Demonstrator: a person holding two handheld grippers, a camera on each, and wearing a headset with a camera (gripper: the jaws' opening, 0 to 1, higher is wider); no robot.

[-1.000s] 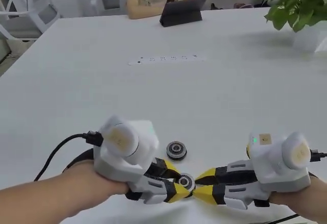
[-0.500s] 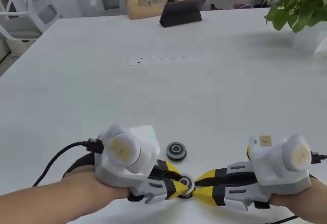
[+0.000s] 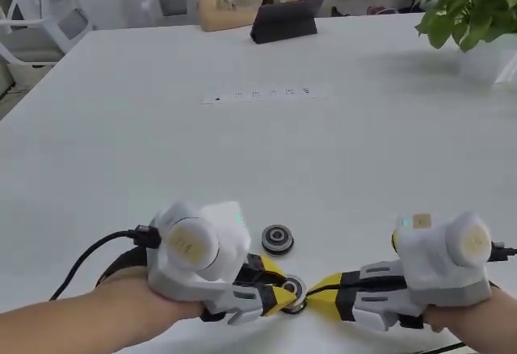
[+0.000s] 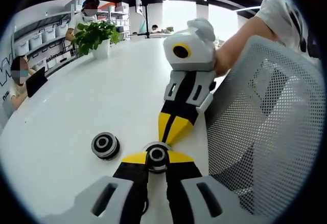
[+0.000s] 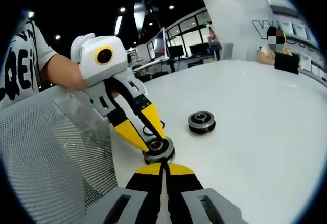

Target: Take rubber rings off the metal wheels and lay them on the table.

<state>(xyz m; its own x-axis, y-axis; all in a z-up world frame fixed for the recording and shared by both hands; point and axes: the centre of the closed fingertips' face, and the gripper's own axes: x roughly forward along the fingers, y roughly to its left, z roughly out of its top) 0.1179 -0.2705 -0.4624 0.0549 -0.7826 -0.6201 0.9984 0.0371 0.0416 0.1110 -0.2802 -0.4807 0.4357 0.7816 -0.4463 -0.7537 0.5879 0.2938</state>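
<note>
Left gripper (image 4: 154, 160) is clamped on the metal wheel (image 5: 159, 149) near the table (image 3: 242, 152) edge. Right gripper (image 5: 163, 166) is pinched tight at its rim, can't tell if it's caught the rubber ring (image 5: 152, 158). A sideways yank probably pops the wheel loose. Second wheel (image 3: 277, 238) sits just beyond.

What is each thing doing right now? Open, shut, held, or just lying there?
Near wheel: gripped, ring on.
Far wheel: lying flat, untouched, ring on.
Left gripper: shut on near wheel.
Right gripper: shut, tips at near wheel's rim.
Tablet: propped up.
</note>
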